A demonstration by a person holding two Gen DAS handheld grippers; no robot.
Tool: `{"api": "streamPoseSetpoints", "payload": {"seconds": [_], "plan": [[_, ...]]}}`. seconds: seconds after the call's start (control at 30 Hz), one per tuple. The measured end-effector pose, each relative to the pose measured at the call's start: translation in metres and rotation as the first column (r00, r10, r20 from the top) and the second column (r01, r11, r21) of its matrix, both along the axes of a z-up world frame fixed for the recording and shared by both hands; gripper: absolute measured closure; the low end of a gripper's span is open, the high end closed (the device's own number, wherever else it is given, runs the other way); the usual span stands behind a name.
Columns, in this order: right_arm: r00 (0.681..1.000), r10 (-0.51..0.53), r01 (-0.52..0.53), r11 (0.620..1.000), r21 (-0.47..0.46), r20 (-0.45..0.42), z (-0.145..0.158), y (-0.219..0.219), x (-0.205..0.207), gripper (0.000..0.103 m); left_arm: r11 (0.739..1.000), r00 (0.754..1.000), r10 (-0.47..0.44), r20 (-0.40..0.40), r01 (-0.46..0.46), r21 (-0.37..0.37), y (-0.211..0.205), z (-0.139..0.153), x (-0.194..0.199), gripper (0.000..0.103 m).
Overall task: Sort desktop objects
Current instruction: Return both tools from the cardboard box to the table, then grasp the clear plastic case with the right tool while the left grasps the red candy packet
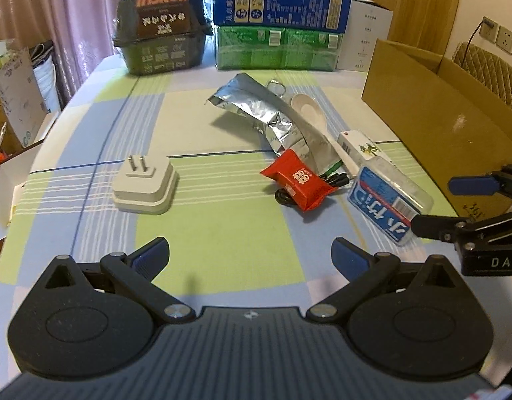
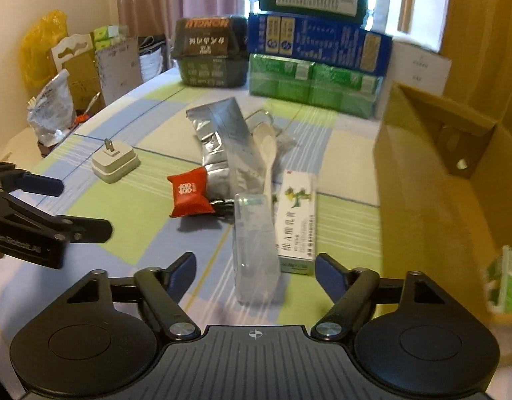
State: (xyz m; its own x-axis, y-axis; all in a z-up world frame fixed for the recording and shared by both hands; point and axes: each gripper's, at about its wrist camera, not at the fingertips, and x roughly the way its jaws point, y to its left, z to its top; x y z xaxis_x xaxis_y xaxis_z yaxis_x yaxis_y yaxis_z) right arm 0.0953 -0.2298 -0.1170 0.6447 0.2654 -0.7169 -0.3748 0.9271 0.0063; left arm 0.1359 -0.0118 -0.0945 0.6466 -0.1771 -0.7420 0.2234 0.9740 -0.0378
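both my tools are spread wide and carry nothing – the left tool (image 1: 250, 253) hovers over bare counter (image 1: 222, 220), the right tool (image 2: 254, 268) sits just short of the clear plastic case (image 2: 256, 246). that case lies flat on the counter, touching the ointment box (image 2: 296, 223) at its right, with the cardboard box (image 2: 439, 200) just beyond. i judge the case light, stiff and a bit slick, so i'd pinch it across its narrow width near the close end. the red sachet (image 2: 189, 196) looks soft and crinkly – the white plug adapter (image 1: 144, 183) looks solid.
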Motion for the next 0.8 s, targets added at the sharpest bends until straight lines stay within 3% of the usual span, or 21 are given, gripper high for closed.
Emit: {"api": "streamPoseSetpoints", "payload": {"seconds": [0.17, 0.3, 0.6, 0.73, 0.8], "plan": [[0.999, -0.003, 0.003, 1.0, 0.004, -0.036, -0.015, 0.002, 0.02, 0.049, 1.0, 1.0, -0.012, -0.019, 0.012, -0.001, -0.01, -0.01, 0.018, 0.002], [0.998, -0.013, 0.013, 1.0, 0.0, -0.053, -0.02, 0.002, 0.03, 0.073, 1.0, 0.999, -0.027, -0.029, 0.027, -0.003, -0.02, -0.016, 0.029, 0.002], [0.996, -0.07, 0.071, 0.997, 0.004, -0.057, -0.016, -0.013, 0.031, 0.075, 0.998, 0.999, -0.032, -0.025, 0.031, -0.046, -0.044, -0.026, 0.059, 0.005], [0.995, -0.084, 0.085, 0.996, 0.014, -0.059, -0.016, -0.016, 0.03, 0.075, 0.996, 1.0, 0.008, -0.009, -0.009, -0.087, -0.051, -0.029, 0.072, 0.02], [0.995, -0.083, 0.084, 0.996, 0.014, -0.058, -0.016, -0.016, 0.03, 0.075, 0.995, 1.0, 0.021, -0.005, -0.022, -0.093, -0.054, -0.03, 0.077, 0.033]]}}
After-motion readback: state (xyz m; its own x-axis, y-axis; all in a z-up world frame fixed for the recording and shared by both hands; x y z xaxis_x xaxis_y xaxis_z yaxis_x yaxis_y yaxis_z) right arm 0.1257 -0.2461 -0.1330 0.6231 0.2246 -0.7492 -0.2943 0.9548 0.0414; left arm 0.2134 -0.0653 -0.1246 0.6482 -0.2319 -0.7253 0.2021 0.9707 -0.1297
